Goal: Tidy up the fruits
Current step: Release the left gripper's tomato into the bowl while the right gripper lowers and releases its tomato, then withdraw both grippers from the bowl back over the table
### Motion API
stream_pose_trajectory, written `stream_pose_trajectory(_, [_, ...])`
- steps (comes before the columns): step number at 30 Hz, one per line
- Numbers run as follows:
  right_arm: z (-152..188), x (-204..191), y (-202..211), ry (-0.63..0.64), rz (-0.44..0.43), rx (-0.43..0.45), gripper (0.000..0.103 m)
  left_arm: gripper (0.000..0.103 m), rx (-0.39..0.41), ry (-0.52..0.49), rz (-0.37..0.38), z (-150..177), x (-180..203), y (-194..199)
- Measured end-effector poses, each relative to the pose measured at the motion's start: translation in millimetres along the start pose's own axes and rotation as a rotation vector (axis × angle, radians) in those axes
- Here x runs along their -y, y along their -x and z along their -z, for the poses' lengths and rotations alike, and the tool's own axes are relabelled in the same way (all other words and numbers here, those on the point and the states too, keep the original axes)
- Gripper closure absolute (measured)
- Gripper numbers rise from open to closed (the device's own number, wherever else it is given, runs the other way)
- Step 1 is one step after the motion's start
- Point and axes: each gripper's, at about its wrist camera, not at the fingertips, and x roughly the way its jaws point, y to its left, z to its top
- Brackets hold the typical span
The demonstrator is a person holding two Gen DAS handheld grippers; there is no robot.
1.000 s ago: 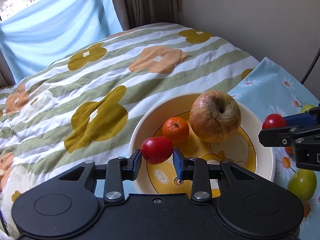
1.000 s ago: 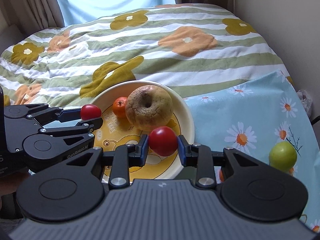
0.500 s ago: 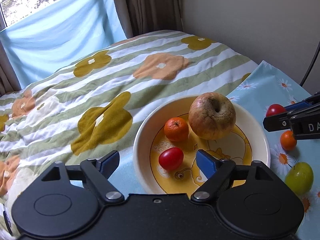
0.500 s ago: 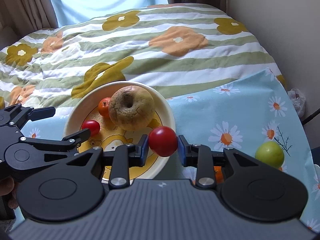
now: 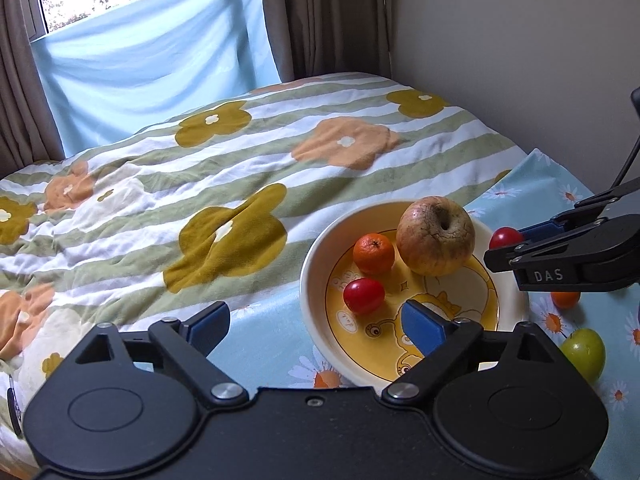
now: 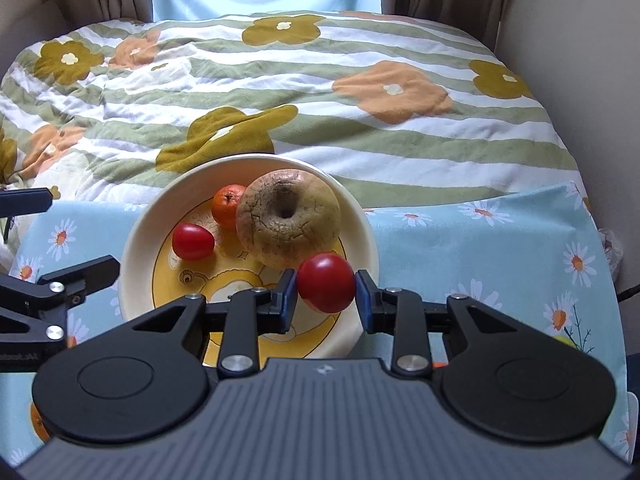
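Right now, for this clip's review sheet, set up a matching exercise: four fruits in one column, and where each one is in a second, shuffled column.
Fruits:
1. wrinkled apple
2. small orange
3. red tomato
4. green fruit

Places:
A. on the daisy cloth, outside the plate
B. clamped in the right gripper
C. on the plate, largest there
D. on the plate, between the apple and another tomato

Pairs: 1-C, 2-D, 3-B, 4-A

I see a cream bowl (image 6: 132,248) with yellow cartoon print, red tomatoes (image 6: 193,241), an orange tangerine (image 6: 227,205), a brownish apple (image 6: 288,220), a daisy-patterned blue cloth (image 6: 480,248) and a green-striped floral quilt (image 6: 320,92).
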Motion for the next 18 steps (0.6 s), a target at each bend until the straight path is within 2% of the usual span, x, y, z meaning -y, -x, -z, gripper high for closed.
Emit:
stream_pose_trajectory(7, [4.0, -3.8, -13.3, 0.043, 0.020, 0.010, 0.055, 0.008, 0.003, 0.022, 0.002, 4.6, -1.4, 2.9])
stream_pose_trajectory(8, [4.4, -5.0, -12.9, 0.051, 0.020, 0.020, 0.050, 0.008, 0.004, 0.021, 0.000, 4.9, -1.3, 3.0])
stream_pose_trajectory(10, [5.0, -6.3, -11.5, 0.060, 0.031, 0.039, 0.020, 0.008, 0.003, 0.021, 0.000, 5.3, -1.3, 3.5])
stream_pose_trajectory(12, [6.1, -6.7, -8.4, 0.065, 0.048, 0.062, 0.003, 0.008, 0.004, 0.026, 0.004, 5.3, -2.6, 4.3])
stream_pose_trajectory(13, [6.5, -6.4, -6.7, 0.068, 0.052, 0.070, 0.000, 0.008, 0.005, 0.027, 0.007, 5.3, -3.3, 5.1])
stream_pose_trajectory(18, [7.1, -0.3, 0.2, 0.052, 0.059, 0.076, 0.000, 0.008, 0.014, 0.036, 0.012, 3.6, -2.7, 10.1])
